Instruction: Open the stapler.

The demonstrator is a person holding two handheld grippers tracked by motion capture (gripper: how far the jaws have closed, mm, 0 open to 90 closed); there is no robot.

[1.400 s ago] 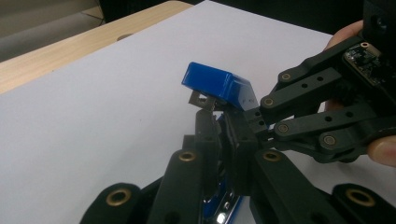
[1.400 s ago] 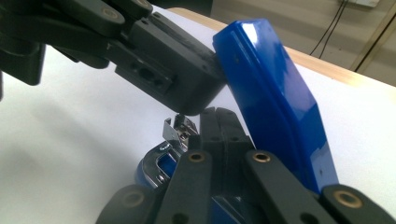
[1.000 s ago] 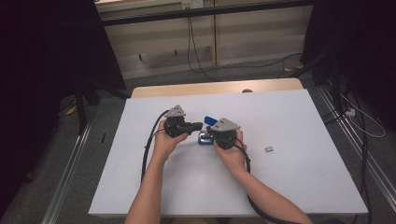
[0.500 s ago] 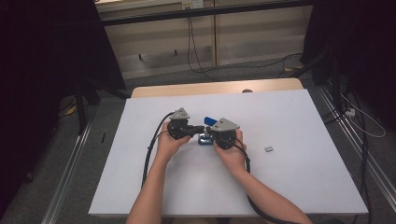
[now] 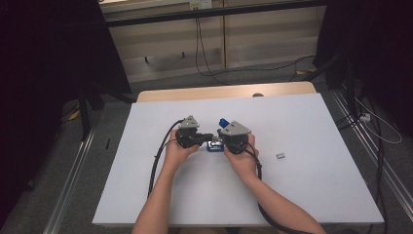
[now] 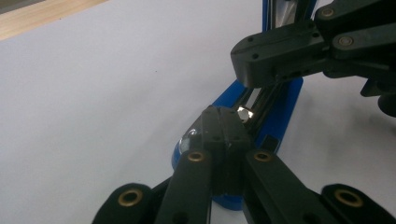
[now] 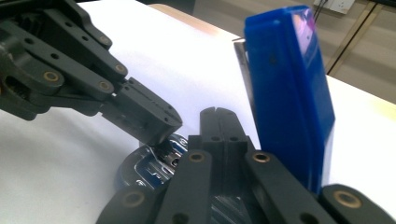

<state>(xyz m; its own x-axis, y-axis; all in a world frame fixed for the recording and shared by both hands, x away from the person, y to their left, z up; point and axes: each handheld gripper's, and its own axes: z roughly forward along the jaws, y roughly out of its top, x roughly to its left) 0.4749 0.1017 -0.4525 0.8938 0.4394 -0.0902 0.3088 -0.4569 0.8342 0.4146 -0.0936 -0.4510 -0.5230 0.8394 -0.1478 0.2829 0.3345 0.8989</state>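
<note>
left gripper (image 5: 208, 137): jaws pressed flat together in its own view, tips down on the low end of the blue case (image 5: 215, 146), whether they pinch anything i cannot tell.
right gripper (image 5: 223, 138): jaws closed tight too, tips at the case's base, with the raised blue lid (image 7: 289, 93) standing just to their right in its own view.
blue case: sits between the 2 grippers, touching both sets of tips, lid hinged up and tilted, shiny metal showing inside.
hands: the left hand (image 5: 176, 148) and the right hand (image 5: 242, 155) hold the grippers, with the case between them.
small grey piece (image 5: 280, 156): lying off to the right gripper's outer side, well apart from it.
surface: white table (image 5: 311, 195), a light wood strip (image 5: 224, 91) along its far edge, beyond both grippers.
room: dim, grey floor (image 5: 63, 146), black cables (image 5: 204, 48) trailing past the far edge, pale panels behind, metal rails on both sides.
</note>
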